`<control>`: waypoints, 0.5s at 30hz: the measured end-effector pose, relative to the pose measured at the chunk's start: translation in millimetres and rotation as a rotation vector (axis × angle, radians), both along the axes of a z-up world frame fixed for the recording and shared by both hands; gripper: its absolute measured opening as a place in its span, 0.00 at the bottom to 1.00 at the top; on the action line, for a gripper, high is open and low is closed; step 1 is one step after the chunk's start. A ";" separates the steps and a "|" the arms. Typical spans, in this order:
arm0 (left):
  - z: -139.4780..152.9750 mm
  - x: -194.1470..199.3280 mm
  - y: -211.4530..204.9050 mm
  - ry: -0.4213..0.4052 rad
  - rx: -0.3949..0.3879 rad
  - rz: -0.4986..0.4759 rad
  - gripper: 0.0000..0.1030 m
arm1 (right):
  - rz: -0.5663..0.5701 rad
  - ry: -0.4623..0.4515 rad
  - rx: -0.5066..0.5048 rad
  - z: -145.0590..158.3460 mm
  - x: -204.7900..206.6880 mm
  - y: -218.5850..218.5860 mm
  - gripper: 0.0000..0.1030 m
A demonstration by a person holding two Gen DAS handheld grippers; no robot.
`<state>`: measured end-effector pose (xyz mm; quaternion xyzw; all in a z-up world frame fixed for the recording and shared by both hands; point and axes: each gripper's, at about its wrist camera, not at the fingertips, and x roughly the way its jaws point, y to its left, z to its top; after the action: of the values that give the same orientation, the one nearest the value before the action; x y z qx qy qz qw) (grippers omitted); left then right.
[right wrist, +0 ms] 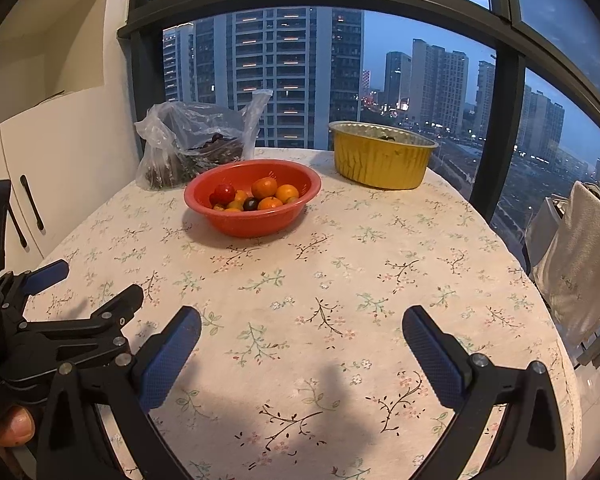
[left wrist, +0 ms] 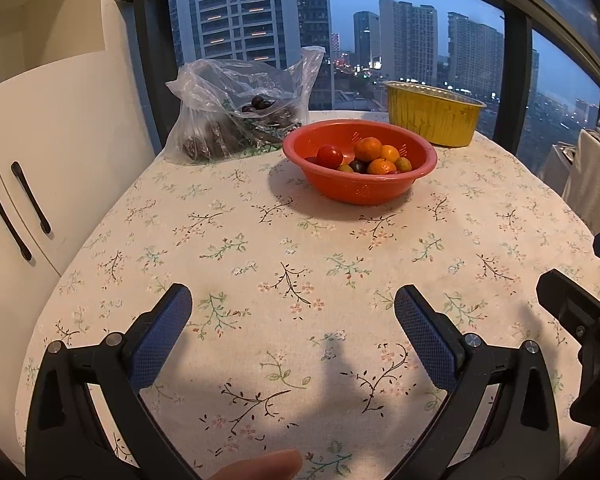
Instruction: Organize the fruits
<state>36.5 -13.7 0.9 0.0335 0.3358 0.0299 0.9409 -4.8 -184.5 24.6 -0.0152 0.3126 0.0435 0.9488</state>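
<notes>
- A round table (left wrist: 260,248) under a floral tablecloth (right wrist: 340,280) fills both views; it stands by a window with tower blocks outside.
- A clear plastic bag (left wrist: 236,108) with dark fruit inside sits at the far left of the table, just beside the red bowl.
- A gold foil tub (left wrist: 432,114) stands at the far right edge, near the bowl but apart from it; something dark shows inside it, too small to name.
- The red colander bowl (left wrist: 360,190) rests between them, holding small oranges (left wrist: 367,149), a red tomato (left wrist: 329,156) and a dark plum-like fruit (left wrist: 357,166).
- The left gripper (left wrist: 292,312) hangs over the near tablecloth, jaws spread wide, nothing between them.
- The right gripper (right wrist: 300,328) is likewise wide apart and empty, well short of the bowl.
- A fingertip (left wrist: 260,468) shows at the left view's bottom edge.
</notes>
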 end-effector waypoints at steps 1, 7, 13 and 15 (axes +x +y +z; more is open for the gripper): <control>0.2 0.0 0.1 0.000 0.000 0.000 1.00 | 0.002 0.001 0.000 -0.2 0.2 -0.1 1.00; -1.0 -0.4 0.7 0.001 0.000 0.001 1.00 | 0.006 0.007 -0.001 -1.2 0.2 0.4 1.00; -1.5 -0.4 1.2 0.002 0.001 0.000 1.00 | 0.005 0.008 -0.002 -1.6 0.2 1.4 1.00; -1.7 -0.5 1.4 0.002 0.000 0.000 1.00 | 0.005 0.008 -0.002 -1.5 0.1 1.6 1.00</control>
<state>36.0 -12.3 -0.8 0.0338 0.3367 0.0298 0.9405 -4.7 -182.9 23.1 -0.0165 0.3162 0.0457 0.9474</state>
